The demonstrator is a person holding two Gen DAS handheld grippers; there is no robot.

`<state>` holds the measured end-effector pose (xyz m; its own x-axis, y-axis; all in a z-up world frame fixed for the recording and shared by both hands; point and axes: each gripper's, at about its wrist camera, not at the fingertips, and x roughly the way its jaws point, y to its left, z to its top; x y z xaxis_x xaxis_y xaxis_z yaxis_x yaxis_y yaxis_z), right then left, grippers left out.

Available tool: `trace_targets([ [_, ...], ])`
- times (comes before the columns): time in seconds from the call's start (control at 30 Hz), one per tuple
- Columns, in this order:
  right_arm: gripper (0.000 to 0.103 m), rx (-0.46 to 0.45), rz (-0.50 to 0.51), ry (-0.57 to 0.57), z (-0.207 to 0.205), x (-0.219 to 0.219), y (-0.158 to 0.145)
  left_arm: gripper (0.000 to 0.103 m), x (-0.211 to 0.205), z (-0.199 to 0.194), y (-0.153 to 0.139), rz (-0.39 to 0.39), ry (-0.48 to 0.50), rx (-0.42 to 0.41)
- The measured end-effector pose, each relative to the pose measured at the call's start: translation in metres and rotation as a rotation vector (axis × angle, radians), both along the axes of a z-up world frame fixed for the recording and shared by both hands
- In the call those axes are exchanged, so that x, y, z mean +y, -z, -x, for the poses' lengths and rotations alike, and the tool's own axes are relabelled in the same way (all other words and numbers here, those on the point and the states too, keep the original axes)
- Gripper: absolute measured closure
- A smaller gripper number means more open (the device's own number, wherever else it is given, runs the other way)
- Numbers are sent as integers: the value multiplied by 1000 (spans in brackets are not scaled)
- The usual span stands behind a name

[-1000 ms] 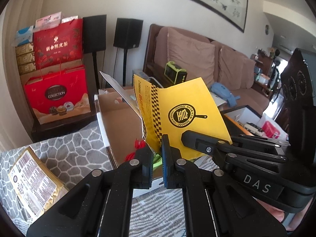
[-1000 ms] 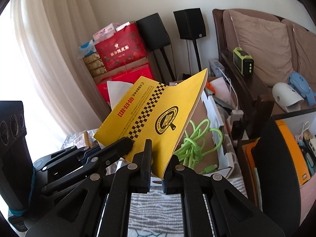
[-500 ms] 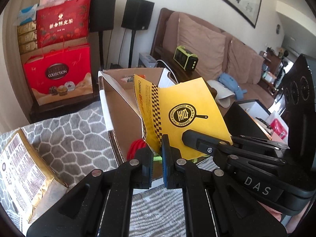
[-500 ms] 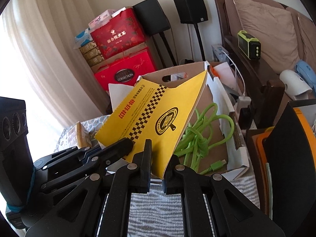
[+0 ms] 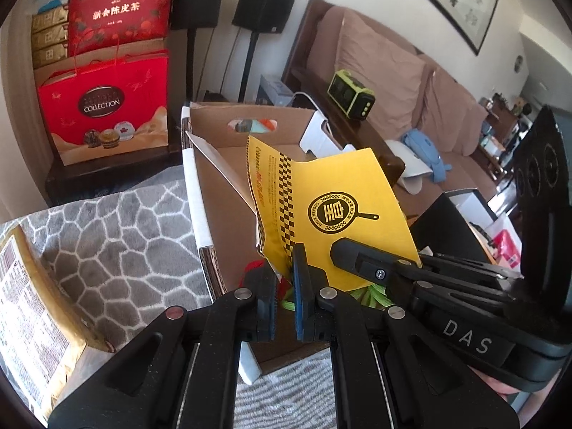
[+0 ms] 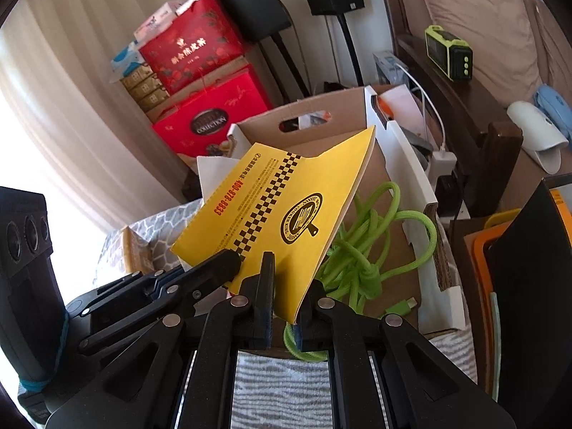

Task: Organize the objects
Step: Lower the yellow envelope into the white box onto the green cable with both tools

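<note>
Left wrist: left gripper (image 5: 284,307) is slightly parted, booklet (image 5: 332,214) bottom corner sits in the gap; whether the pads actually bite it, can't tell. Right gripper (image 6: 286,307) is pinched on the booklet's (image 6: 282,214) lower edge near the spine. Booklet hangs over the open box (image 5: 221,193), above the green cable (image 6: 361,246). Thin, light, floppy paper cover, probably slick; it'll sag if held by one corner. Best grip is at the folded spine, where it's stiffest. Nothing fragile here.

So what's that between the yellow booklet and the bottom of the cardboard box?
A tangled green cord, lying on the cardboard box floor beneath the yellow booklet; the right wrist view shows it best.
</note>
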<state>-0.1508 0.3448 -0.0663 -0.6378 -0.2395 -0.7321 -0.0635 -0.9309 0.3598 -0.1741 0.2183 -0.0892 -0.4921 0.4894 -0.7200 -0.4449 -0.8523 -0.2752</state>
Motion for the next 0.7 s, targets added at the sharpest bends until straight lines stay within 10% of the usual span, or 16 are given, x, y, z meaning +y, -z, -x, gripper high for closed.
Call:
trace_targets([
  [0.7, 96, -102, 87, 34, 29, 13, 18, 95, 5, 28, 14, 5, -39, -66],
])
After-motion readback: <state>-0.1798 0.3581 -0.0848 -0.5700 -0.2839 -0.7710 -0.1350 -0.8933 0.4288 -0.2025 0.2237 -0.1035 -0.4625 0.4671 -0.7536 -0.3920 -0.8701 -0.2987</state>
